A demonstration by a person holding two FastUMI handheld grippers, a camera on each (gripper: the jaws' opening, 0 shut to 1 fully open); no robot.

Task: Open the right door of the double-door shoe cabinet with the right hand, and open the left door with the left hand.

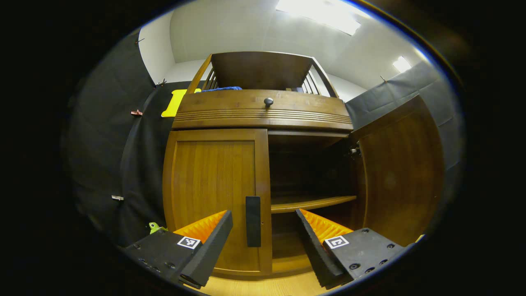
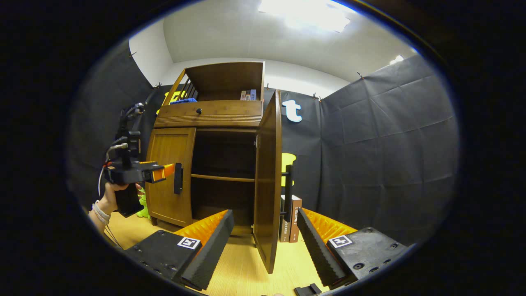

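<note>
The wooden shoe cabinet (image 1: 263,115) fills the left gripper view. Its left door (image 1: 211,193) is closed, and that door's black vertical handle (image 1: 253,221) stands between the spread fingers of my left gripper (image 1: 263,240), which is open and holds nothing. The right door (image 1: 398,176) is swung wide, baring an inner shelf (image 1: 312,202). In the right gripper view that right door (image 2: 269,181) is edge-on, with its black handle (image 2: 289,191) just beyond my open right gripper (image 2: 265,234). A hand holds the left gripper (image 2: 170,171) up to the left door's handle (image 2: 178,178).
A drawer with a round knob (image 1: 268,101) sits above the doors. Two books (image 2: 289,218) stand on the wooden floor (image 2: 246,267) right of the cabinet, behind the open door. A green toy (image 1: 155,226) lies at the cabinet's left foot. Black cloth walls close in on both sides.
</note>
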